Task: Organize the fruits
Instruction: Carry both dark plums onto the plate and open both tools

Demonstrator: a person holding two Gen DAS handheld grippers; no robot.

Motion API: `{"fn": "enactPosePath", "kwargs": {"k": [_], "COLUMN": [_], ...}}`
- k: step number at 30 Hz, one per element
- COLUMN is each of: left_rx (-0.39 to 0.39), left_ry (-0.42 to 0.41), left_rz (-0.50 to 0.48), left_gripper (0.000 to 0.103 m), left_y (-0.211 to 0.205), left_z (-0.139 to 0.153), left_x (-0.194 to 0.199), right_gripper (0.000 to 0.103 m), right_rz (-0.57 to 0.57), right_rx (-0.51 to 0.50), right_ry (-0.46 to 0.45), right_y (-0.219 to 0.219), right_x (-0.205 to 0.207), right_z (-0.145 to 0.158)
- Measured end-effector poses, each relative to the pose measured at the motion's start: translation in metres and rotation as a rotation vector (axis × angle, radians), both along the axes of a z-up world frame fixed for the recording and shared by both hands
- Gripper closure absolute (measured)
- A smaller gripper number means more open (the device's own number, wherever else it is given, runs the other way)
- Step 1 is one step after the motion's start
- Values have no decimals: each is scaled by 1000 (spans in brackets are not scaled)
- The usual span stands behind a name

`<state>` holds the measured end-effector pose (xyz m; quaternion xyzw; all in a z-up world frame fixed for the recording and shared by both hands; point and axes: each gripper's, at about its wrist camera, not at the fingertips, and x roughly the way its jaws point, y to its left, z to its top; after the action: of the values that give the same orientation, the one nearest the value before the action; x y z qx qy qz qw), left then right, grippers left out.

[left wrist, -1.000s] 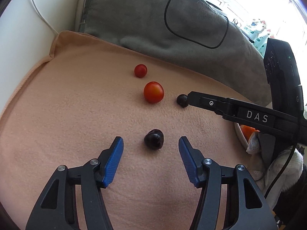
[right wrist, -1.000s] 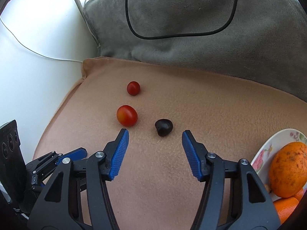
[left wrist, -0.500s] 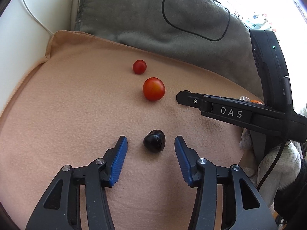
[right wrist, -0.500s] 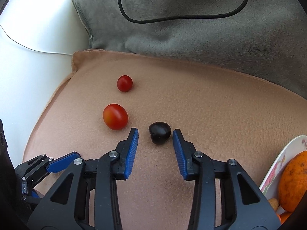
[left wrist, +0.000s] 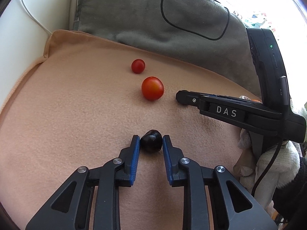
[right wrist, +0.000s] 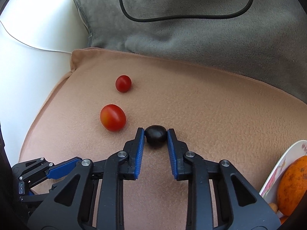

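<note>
On the peach fleece blanket point(left wrist: 76, 115), a dark cherry point(left wrist: 151, 140) is clamped between the blue pads of the left gripper point(left wrist: 150, 140), whose jaws have just been closing. Beyond it, a small cherry tomato point(left wrist: 138, 66) and a larger tomato point(left wrist: 152, 88) are seen close together. To the right, a second dark cherry point(right wrist: 155, 135) is pinched by the right gripper point(right wrist: 155, 134), its jaws likewise just closed in. At the far right, an orange point(right wrist: 293, 184) is held in a floral plate point(right wrist: 278, 164). A grey cushion point(right wrist: 191, 38) is crossed by a black cable point(right wrist: 172, 20).
</note>
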<state>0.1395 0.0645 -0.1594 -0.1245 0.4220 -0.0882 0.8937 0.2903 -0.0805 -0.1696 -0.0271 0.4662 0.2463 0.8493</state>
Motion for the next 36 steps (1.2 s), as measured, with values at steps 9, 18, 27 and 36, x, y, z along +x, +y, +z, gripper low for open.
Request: {"fn": "enactPosePath", "kwargs": {"k": [9, 18, 27, 36], "left_rx": [-16, -23, -26, -34], "left_ry": [-14, -62, -112, -139], "left_rz": [13, 1, -35, -91], "left_gripper": [81, 81, 81, 81], "left_y": [2, -11, -35, -62], "left_z": [8, 28, 51, 64], "left_x": [-6, -23, -33, -31], "right_gripper": [78, 78, 78, 78], "right_rz": [15, 2, -15, -59], "right_rx": [37, 92, 117, 114], "right_ry": [-31, -69, -141, -208], "right_y": [-10, -37, -73, -118], "right_x": [-15, -41, -71, -97], "right_z": [12, 39, 69, 89]}}
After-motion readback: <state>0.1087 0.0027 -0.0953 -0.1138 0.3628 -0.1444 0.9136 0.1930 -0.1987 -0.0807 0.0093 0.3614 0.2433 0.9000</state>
